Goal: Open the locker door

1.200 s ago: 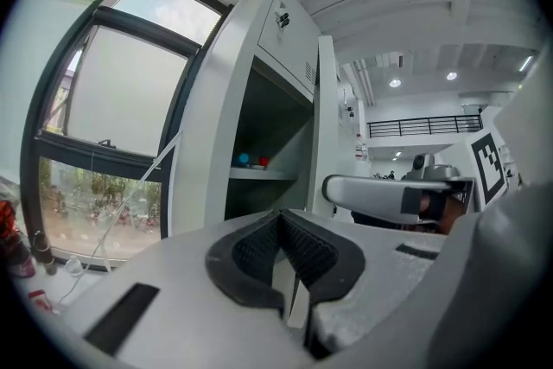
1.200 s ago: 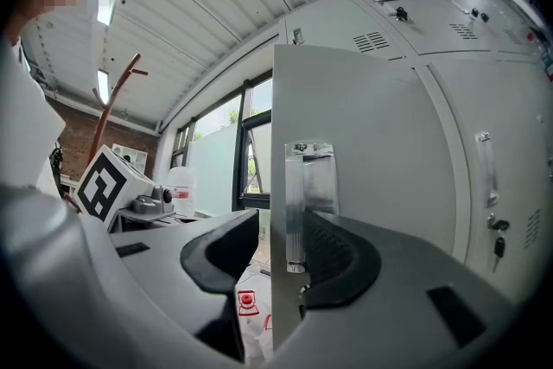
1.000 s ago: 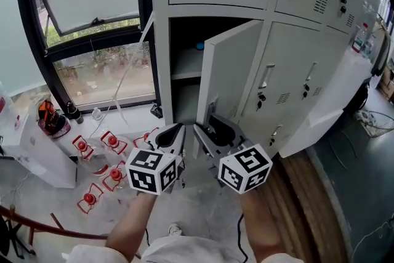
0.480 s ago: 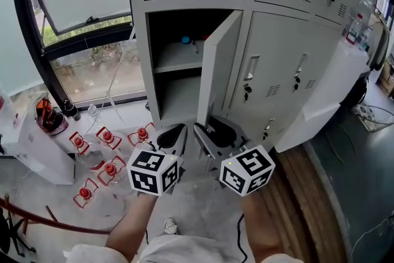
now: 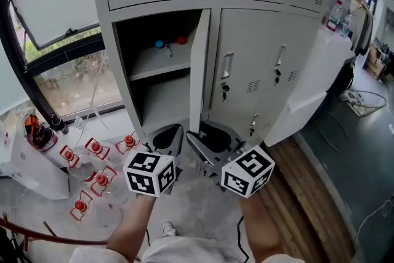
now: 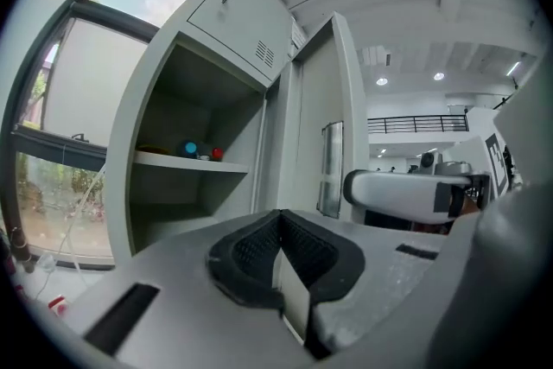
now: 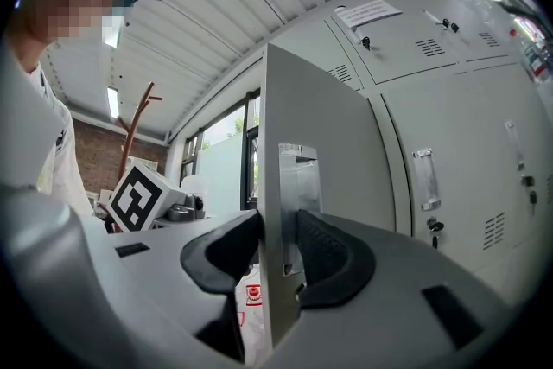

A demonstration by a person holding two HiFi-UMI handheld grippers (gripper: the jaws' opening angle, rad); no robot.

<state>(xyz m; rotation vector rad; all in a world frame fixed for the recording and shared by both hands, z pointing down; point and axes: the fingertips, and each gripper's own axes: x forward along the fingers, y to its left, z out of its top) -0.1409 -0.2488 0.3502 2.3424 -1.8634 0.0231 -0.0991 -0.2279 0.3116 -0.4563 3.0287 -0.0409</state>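
Right hand-held gripper [image 7: 278, 251] clamped on door [image 5: 198, 71] edge at its handle plate. Door stands wide open from locker [image 5: 159, 101]. Left hand-held gripper [image 6: 278, 231] closed, empty, just beside.

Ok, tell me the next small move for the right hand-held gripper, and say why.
Probably part the jaws and back off. The right hand-held gripper is clamped on the free edge of the locker door, which stands roughly square to the locker front, with the shelf inside fully exposed. The left hand-held gripper is shut on nothing, so nothing else needs releasing.
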